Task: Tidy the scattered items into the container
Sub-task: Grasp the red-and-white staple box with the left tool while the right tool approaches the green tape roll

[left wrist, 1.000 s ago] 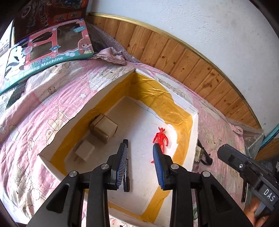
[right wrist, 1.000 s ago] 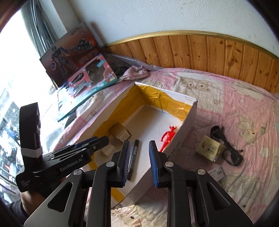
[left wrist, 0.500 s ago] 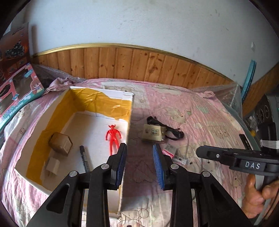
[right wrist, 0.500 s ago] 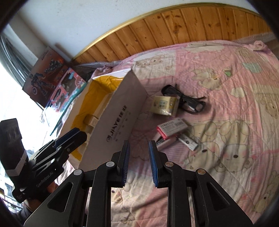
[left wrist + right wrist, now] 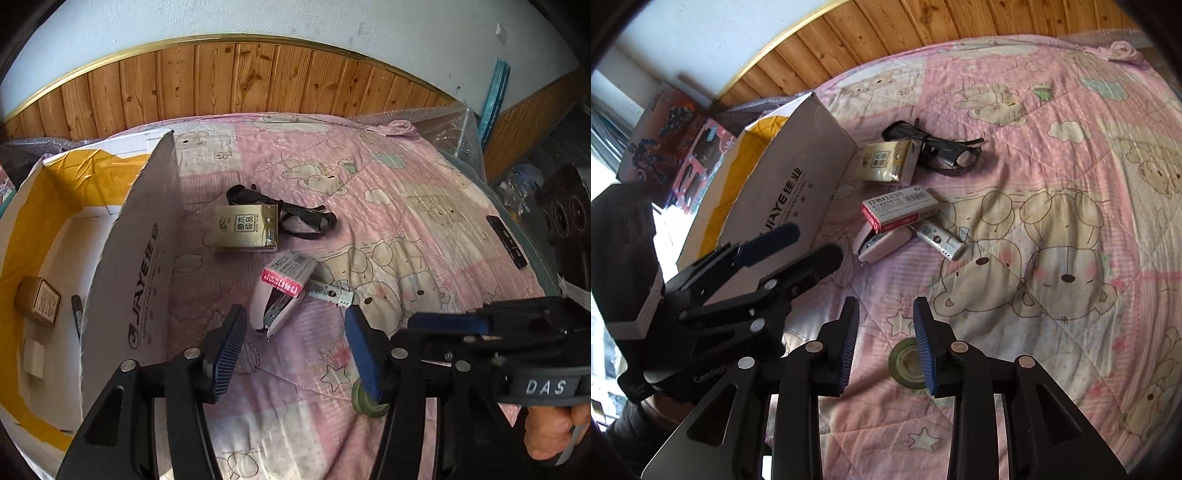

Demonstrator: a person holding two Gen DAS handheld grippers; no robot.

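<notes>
Both views have swung from over the cardboard box (image 5: 140, 258) to the items scattered on the bed. The left hand-held gripper (image 5: 291, 350) has spread wide before the stapler (image 5: 273, 306), evidently next. The right hand-held gripper (image 5: 886, 347) hangs empty, half-parted, beside a tape roll (image 5: 905, 363).

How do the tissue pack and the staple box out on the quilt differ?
The tissue pack is beige and soft-wrapped; the staple box is a rigid white carton with a red end. The tissue pack lies flat on the quilt against the black glasses, while the staple box rests tilted on the stapler. Both remain outside the cardboard box.
</notes>
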